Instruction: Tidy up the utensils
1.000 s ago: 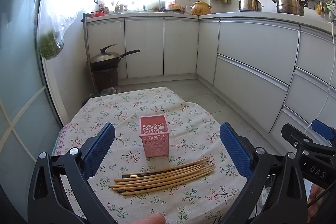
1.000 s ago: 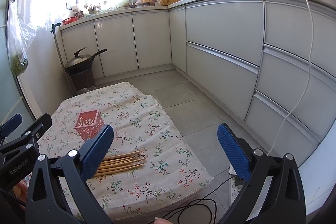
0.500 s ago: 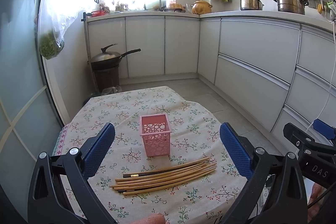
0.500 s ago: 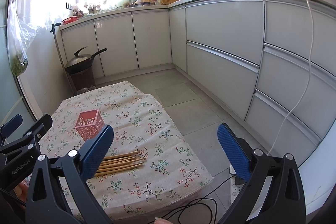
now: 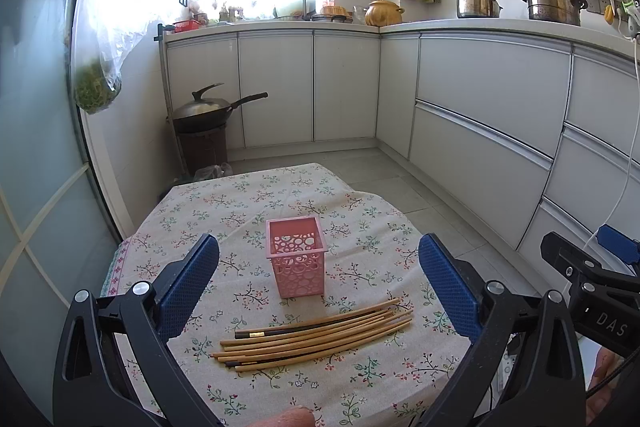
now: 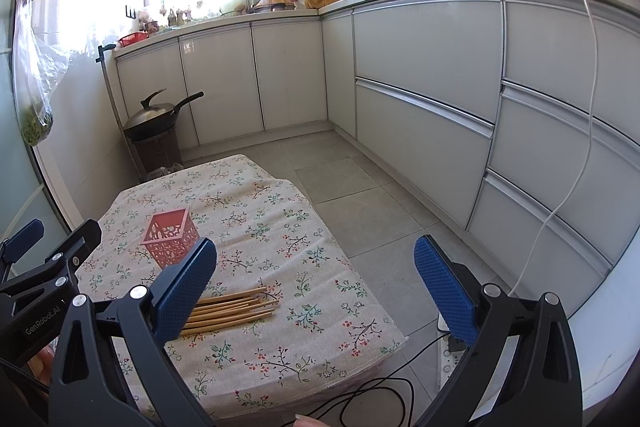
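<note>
Change: nothing has shifted; my grippers hover as before.
Utensils: thin wooden chopsticks (image 5: pixel 316 333) lie bundled flat, just in front of the empty pink perforated plastic holder (image 5: pixel 296 255).
Left gripper (image 5: pixel 320 283): spread wide, holding nothing.
Right gripper (image 6: pixel 316 287): likewise released, off the table's edge.
Surface: floral-cloth table (image 5: pixel 224 203).
Room: kitchen, grey cabinets (image 6: pixel 424 75).

left hand-held gripper (image 5: pixel 318 283) jaws wide apart, right hand-held gripper (image 6: pixel 316 281) likewise

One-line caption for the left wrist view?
Open left gripper above chopsticks lying beside an empty pink holder on the floral tablecloth.
</note>
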Available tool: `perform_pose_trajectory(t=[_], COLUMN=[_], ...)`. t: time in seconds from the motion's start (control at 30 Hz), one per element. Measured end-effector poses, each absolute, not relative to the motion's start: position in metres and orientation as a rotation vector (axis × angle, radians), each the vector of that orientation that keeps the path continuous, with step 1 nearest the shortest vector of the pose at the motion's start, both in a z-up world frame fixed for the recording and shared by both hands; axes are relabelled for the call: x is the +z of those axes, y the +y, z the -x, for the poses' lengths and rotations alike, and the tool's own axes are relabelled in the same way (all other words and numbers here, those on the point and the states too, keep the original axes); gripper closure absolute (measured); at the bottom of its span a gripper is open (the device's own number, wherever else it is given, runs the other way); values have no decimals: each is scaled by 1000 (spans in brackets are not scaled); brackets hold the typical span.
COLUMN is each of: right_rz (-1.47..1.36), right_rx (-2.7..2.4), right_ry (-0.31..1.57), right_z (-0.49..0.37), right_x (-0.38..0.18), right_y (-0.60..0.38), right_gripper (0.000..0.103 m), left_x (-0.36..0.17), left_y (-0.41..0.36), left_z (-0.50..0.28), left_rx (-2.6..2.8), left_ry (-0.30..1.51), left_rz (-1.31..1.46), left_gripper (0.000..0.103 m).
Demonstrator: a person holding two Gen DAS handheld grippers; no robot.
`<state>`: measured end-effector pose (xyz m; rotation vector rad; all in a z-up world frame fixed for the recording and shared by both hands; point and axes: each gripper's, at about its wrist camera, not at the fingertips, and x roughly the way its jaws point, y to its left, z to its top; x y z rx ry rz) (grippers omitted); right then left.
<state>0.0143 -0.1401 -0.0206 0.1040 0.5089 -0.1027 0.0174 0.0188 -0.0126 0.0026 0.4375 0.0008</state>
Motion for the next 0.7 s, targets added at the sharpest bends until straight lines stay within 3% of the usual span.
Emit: perform_pose_trajectory(t=[0.53,0.7], right_rz=[-109,-183], right_rx=[-107,-99], right_ry=[510,538], right_z=[-14,-17], right_x=[-20,-20], right_y=[-141,-152], right_gripper=[7,7], left_x=[-14,-29], left_y=[19,25], left_z=[-20,-48], left_rx=[2,-94], left_ry=[453,639], left_rz=[-5,35], left_gripper=[7,7])
